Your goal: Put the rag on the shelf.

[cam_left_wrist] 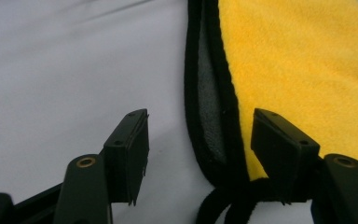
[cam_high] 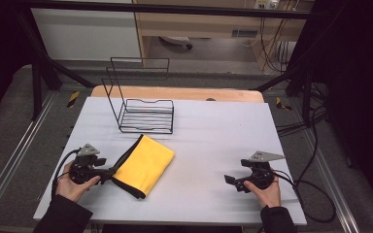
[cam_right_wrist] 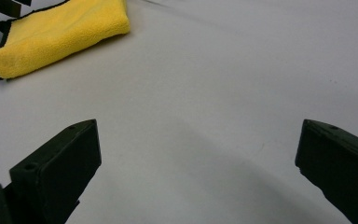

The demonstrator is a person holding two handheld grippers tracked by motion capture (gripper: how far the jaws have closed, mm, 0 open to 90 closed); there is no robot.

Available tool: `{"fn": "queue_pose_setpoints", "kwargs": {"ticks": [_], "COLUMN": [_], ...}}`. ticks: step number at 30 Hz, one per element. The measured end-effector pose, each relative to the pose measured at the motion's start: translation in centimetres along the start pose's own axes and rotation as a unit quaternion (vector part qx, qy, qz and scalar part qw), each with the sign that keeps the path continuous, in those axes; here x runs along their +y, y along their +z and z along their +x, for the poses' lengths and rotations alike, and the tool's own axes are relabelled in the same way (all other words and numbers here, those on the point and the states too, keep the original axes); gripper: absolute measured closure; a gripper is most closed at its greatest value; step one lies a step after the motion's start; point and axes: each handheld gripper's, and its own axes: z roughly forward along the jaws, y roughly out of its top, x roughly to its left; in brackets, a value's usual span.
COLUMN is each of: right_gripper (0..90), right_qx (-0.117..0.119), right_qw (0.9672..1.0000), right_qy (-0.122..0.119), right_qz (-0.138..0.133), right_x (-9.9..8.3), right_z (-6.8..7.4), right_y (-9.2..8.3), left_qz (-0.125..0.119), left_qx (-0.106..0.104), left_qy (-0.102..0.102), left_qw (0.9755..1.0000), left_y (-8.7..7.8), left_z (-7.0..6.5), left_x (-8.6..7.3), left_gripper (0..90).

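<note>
**benchguy:** So what's sitting where? Biggest thing first.

**wirerack_fan:** The grey table [cam_high: 213,145] is taking up most of the high view. Toward its far left a black wire rack [cam_high: 143,104] is standing upright with nothing lying in it. In front of that, a folded yellow cloth [cam_high: 145,165] with black edging is lying flat on the table, well apart from the rack, slanting down toward the person's left side.

**benchguy:** And the grippers?

**wirerack_fan:** The left gripper [cam_high: 110,174] is sitting right at the cloth's near left corner. In the left gripper view its jaws are standing apart and the cloth's black-trimmed edge [cam_left_wrist: 214,116] is running up between them, but the pads aren't pressing on it, so it's not gripping anything. The right gripper [cam_high: 230,180] is resting over bare table at the near right, well away from the cloth, jaws spread wide with nothing between them.
</note>
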Motion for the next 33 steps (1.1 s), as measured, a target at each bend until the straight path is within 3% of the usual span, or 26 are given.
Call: {"fn": "queue_pose_setpoints", "kwargs": {"ticks": [6,9,14,19,25,29,33], "right_gripper": [0.8,0.8,0.8,0.8,0.8,0.8,0.8], "right_qx": [0.000,0.000,0.003,0.004,0.004,0.004,0.005], "right_qw": [1.0000,1.0000,1.0000,1.0000,1.0000,1.0000,1.0000], "right_qy": [-0.001,-0.001,-0.001,0.000,0.001,0.003,0.000], "right_qz": [-0.003,-0.003,-0.003,-0.004,-0.007,-0.008,-0.006], "right_x": [0.0,0.0,0.0,0.0,0.0,0.1,0.1], "right_z": [0.0,0.0,0.0,0.1,0.1,0.1,0.2], "right_y": [-0.1,-0.1,-0.1,-0.1,-0.2,-0.2,-0.1], "left_qz": [0.011,0.011,0.014,0.022,0.030,0.024,0.015], "left_qx": [-0.019,-0.038,-0.041,-0.042,-0.034,-0.043,-0.039], "left_qy": [0.001,-0.013,-0.020,-0.031,-0.042,-0.048,-0.043], "left_qw": [0.9998,0.9991,0.9989,0.9984,0.9981,0.9976,0.9982], "left_y": [0.8,1.1,1.1,1.0,0.3,-0.4,-1.0], "left_z": [-0.1,-0.1,-0.3,-0.7,-1.4,-2.0,-2.8], "left_x": [0.0,-0.4,-0.4,-0.4,-0.6,-1.3,-2.1], "left_gripper": [47.1,54.3,58.8,71.4,75.3,76.0,75.8]}}
